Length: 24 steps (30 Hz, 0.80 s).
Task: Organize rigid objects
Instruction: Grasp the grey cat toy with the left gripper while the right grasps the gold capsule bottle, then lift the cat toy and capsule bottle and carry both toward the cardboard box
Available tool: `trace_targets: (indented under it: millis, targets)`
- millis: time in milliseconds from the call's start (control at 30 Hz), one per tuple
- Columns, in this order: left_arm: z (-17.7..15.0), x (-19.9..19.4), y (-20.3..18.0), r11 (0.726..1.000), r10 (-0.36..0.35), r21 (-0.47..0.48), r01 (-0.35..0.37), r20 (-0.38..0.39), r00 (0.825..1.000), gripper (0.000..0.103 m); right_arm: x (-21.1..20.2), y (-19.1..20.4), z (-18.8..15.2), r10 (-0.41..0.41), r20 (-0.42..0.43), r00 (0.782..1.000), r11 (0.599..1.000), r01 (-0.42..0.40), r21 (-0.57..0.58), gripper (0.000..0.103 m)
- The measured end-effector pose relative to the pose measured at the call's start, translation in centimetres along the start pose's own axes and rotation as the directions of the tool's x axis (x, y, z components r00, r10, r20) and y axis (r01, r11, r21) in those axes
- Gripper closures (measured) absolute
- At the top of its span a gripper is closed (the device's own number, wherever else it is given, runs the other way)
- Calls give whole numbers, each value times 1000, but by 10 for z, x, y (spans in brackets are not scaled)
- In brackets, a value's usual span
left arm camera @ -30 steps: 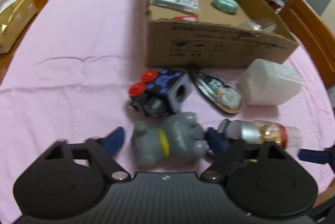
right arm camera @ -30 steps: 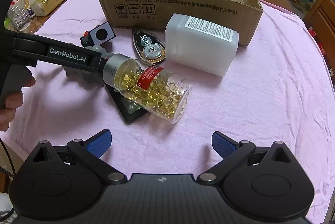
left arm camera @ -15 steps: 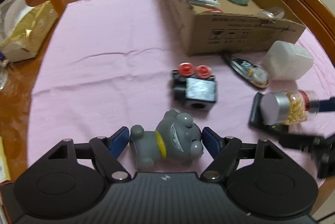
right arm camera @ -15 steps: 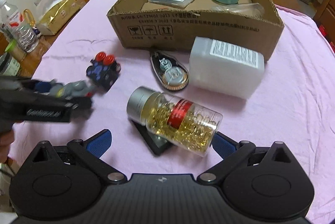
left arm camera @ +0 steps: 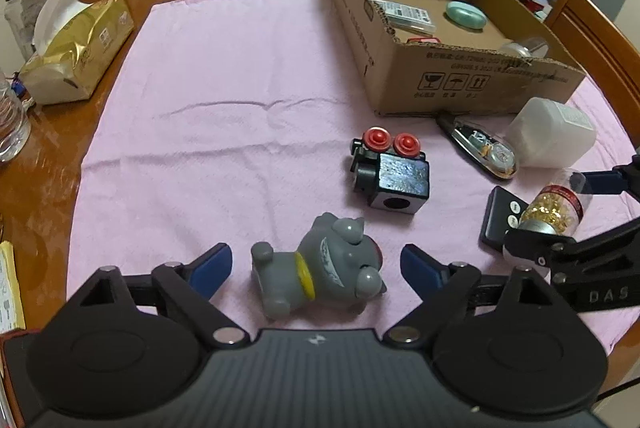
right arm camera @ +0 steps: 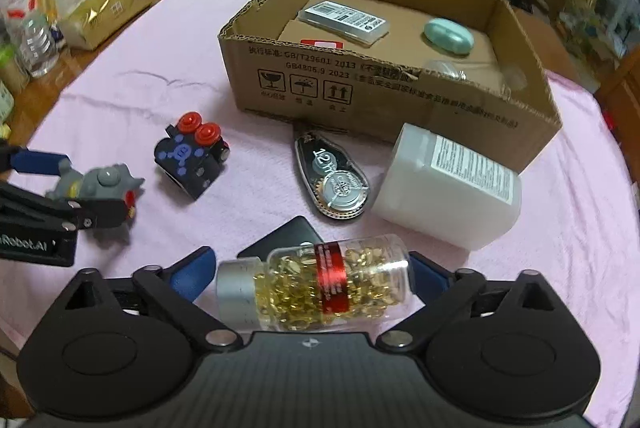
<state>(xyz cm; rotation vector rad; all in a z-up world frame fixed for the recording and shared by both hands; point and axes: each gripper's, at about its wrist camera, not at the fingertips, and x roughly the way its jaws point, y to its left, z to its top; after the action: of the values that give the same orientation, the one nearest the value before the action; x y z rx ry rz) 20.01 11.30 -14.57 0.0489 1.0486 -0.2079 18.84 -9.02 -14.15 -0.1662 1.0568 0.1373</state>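
Note:
A grey toy cat (left arm camera: 316, 276) lies on its side on the pink cloth (left arm camera: 224, 132), between the fingers of my left gripper (left arm camera: 316, 264). Those jaws are opening, with a gap on each side of the toy. My right gripper (right arm camera: 310, 274) straddles a clear bottle of gold capsules (right arm camera: 316, 288), which lies partly over a flat black device (right arm camera: 284, 236). Its jaws are closing with the pads near the bottle's cap and base, and I see no firm press. An open cardboard box (right arm camera: 380, 96) stands behind.
On the cloth lie a black cube toy with red knobs (left arm camera: 390, 172), a correction tape (right arm camera: 332, 176) and a white plastic bottle (right arm camera: 448, 188). The box holds a clear case (right arm camera: 344, 18) and a teal oval case (right arm camera: 448, 36). A gold tissue pack (left arm camera: 76, 52) and jars stand left.
My left gripper carried the toy cat left, away from the cube, then widened off it. My right gripper moved forward until the capsule bottle lay between its fingers, and they narrowed slightly.

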Motion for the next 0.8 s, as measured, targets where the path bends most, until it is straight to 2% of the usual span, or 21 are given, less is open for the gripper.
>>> trace_targets:
  millis: [300,600,800]
  targets:
    - [-3,5,-5,997,47,-53,-49,-38,998,12,-12,-17,-8,-11,10,1000,1000,11,-6,7]
    - [0,14,-12,992,65,-107,-71,-65,996,16,-14,-52,-27,-45,-33,998,999,45,3,7]
    - [2,18,-20,990,101,-97,-107,-58,993,18,-14,-64,-36,-3,-43,999,1000,3,-6,7]
